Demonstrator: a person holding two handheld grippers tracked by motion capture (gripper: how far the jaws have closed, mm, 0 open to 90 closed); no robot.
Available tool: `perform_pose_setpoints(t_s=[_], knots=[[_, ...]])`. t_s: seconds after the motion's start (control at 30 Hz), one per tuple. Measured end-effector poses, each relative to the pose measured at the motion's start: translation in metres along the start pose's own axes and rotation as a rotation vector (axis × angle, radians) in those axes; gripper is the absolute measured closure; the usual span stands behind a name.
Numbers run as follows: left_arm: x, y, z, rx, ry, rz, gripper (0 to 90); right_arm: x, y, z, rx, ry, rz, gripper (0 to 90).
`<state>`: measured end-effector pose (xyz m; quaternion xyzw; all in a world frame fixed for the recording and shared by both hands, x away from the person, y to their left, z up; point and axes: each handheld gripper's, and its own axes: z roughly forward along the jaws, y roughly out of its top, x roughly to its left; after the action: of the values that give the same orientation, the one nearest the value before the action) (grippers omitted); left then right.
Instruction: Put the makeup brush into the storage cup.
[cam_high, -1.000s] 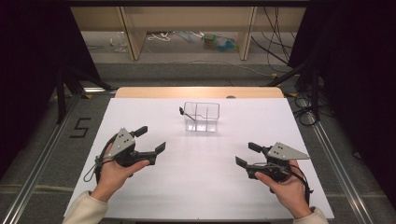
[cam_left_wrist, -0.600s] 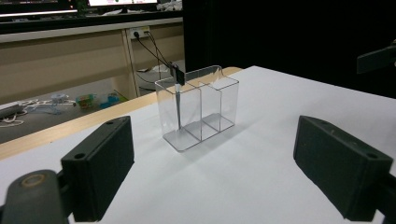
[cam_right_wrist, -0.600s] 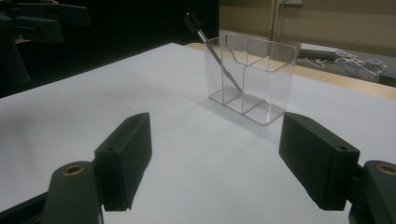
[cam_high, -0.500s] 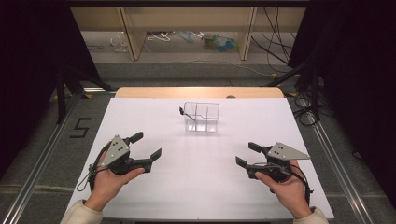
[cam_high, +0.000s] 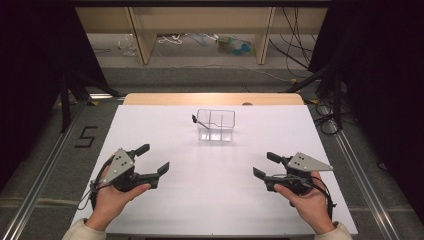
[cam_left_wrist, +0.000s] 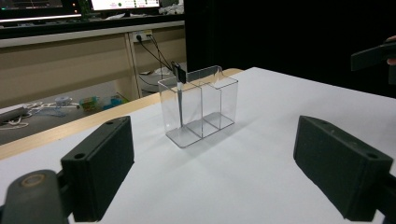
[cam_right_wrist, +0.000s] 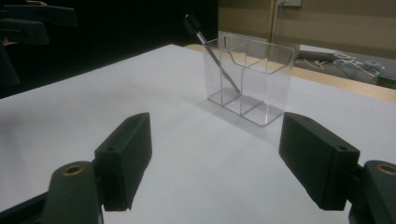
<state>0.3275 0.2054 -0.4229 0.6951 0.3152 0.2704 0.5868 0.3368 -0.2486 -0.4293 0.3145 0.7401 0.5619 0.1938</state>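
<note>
Table (cam_high: 210, 200): white sheet over a wooden top whose far edge shows as a bare strip; I work from its near side.

Clear organiser (cam_high: 216, 125): a transparent box with inner dividers, standing upright on the far middle of the table, well apart from both of my grippers. In the left gripper view (cam_left_wrist: 200, 105) and the right gripper view (cam_right_wrist: 250, 84) it stands ahead of the jaws, between them in line of sight, touched by neither.

Black-tipped tool (cam_high: 200, 121): a thin stick with a dark head, leaning in the organiser's left-hand end compartment as seen from above; its head rises above the rim (cam_left_wrist: 176, 71) (cam_right_wrist: 191, 22). What kind of tool it is I cannot tell.

My left gripper (cam_high: 150, 161): held in my left hand (cam_high: 112, 200) over the near left of the table, jaws pointing toward the middle and spread wide, nothing between them. My own view shows only white table between the two black pads.

My right gripper (cam_high: 265, 166): held in my right hand (cam_high: 307, 202) over the near right of the table, jaws pointing left toward the middle, likewise spread wide and holding nothing.

Relation of grippers: well apart from each other, one at each side, the organiser beyond and between them.

Surroundings: grey floor (cam_high: 45, 165) with the figure 5 marked on it at left (cam_high: 86, 136); cables (cam_high: 325, 117) at the far right.
</note>
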Motion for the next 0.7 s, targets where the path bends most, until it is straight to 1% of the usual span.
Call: perform_pose_setpoints(t_s=[0.03, 0.07, 0.1, 0.13, 0.2, 0.23, 0.27, 0.3, 0.33, 0.37, 0.4, 0.47, 0.5, 0.53, 0.6, 0.63, 0.7], knots=[[0.001, 0.000, -0.001, -0.002, -0.001, 0.007, 12.1, 0.001, 0.000, -0.001, 0.000, -0.002, 0.005, 26.8], [0.001, 0.000, -0.003, -0.001, 0.001, 0.007, 12.1, 0.001, 0.000, -0.001, -0.002, 0.007, 0.010, 26.8], [0.001, -0.001, -0.004, -0.003, 0.003, 0.006, 12.1, 0.000, 0.001, -0.004, 0.027, -0.011, -0.002, 26.8], [0.002, -0.002, -0.005, -0.002, 0.001, 0.005, 12.1, 0.001, 0.000, -0.002, 0.002, -0.003, 0.008, 26.8], [0.003, -0.003, -0.007, -0.003, 0.003, 0.000, 12.1, 0.001, -0.001, -0.002, 0.008, 0.005, 0.018, 26.8], [0.003, -0.004, -0.008, -0.004, 0.004, 0.000, 12.1, 0.001, -0.001, -0.002, 0.006, 0.004, 0.010, 26.8], [0.003, -0.004, -0.009, -0.004, 0.005, 0.002, 12.1, 0.000, -0.001, -0.002, 0.003, 0.014, 0.006, 26.7], [0.003, -0.005, -0.009, -0.004, 0.006, -0.005, 12.2, 0.000, 0.000, -0.003, 0.019, 0.007, 0.001, 26.8], [0.003, -0.005, -0.009, -0.004, 0.006, -0.008, 12.2, 0.001, -0.001, -0.003, 0.011, 0.004, 0.005, 26.8], [0.003, -0.006, -0.009, -0.001, 0.001, -0.002, 12.2, 0.001, -0.001, -0.004, 0.021, 0.005, 0.012, 26.8], [0.002, -0.007, -0.010, -0.001, 0.001, -0.003, 12.2, 0.002, -0.001, -0.004, 0.018, 0.007, 0.017, 26.8], [0.002, -0.008, -0.010, 0.006, -0.001, 0.001, 12.2, 0.002, -0.002, -0.003, 0.012, 0.005, 0.016, 26.8], [0.002, -0.010, -0.010, 0.007, 0.001, -0.002, 12.2, 0.002, -0.002, -0.003, 0.019, 0.015, 0.019, 26.8], [0.002, -0.011, -0.011, 0.009, 0.003, -0.007, 12.3, 0.000, -0.002, -0.003, 0.020, 0.017, 0.005, 26.8], [0.002, -0.013, -0.011, 0.014, 0.004, -0.013, 12.3, 0.000, -0.003, -0.003, 0.025, 0.012, 0.010, 26.8], [0.002, -0.014, -0.011, 0.017, 0.006, -0.009, 12.3, 0.000, -0.003, -0.003, 0.022, 0.019, 0.010, 26.8], [0.001, -0.015, -0.010, 0.023, 0.000, -0.012, 12.3, 0.000, -0.003, -0.003, 0.029, 0.015, 0.008, 26.8]])
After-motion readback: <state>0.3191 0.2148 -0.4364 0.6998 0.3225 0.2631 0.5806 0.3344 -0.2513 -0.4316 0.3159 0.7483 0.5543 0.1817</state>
